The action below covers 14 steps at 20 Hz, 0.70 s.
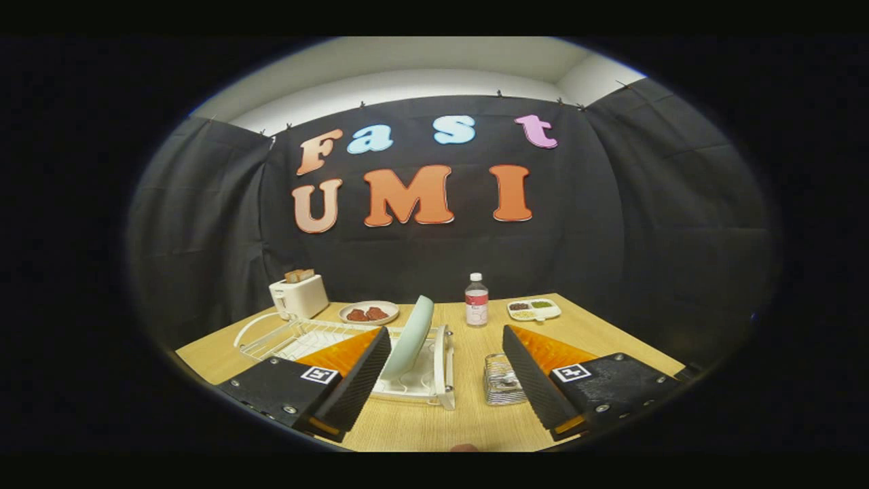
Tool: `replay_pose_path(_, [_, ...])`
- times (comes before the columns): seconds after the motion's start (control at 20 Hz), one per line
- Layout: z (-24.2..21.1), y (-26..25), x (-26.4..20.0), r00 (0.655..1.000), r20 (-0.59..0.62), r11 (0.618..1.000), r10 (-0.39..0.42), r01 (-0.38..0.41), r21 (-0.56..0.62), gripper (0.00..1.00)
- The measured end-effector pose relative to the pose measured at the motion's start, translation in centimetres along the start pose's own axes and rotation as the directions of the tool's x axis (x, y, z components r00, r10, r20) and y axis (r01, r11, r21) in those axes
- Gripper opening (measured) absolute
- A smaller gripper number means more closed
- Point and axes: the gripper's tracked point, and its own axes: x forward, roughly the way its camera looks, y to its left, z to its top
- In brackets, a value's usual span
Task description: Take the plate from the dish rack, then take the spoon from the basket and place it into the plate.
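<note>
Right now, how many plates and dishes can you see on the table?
3. A pale green plate stands on edge in the dish rack, just ahead of the open gripper. A plate of food sits beside the toaster. A divided tray sits near the bottle.

Toaster [299, 296] w/ bread far left; plate of meat [368, 312] beside; bottle [476, 299] centre; divided tray [534, 310] right.

The wooden table [468, 421] carries a dish rack [434, 380], wire basket [502, 380], toaster [299, 297], bottle [476, 301] and two dishes (food-filled).
</note>
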Motion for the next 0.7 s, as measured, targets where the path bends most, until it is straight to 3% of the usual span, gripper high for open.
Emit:
replay_pose_path(0.4, [0.6,1.7,3.4,0.999,-0.004,0.997,-0.054,0.054,-0.051,0.98])
replay_pose_path(0.7, [-2.5,4.5,8.5,0.989,-0.131,0.993,-0.072,0.058,-0.107,0.98])
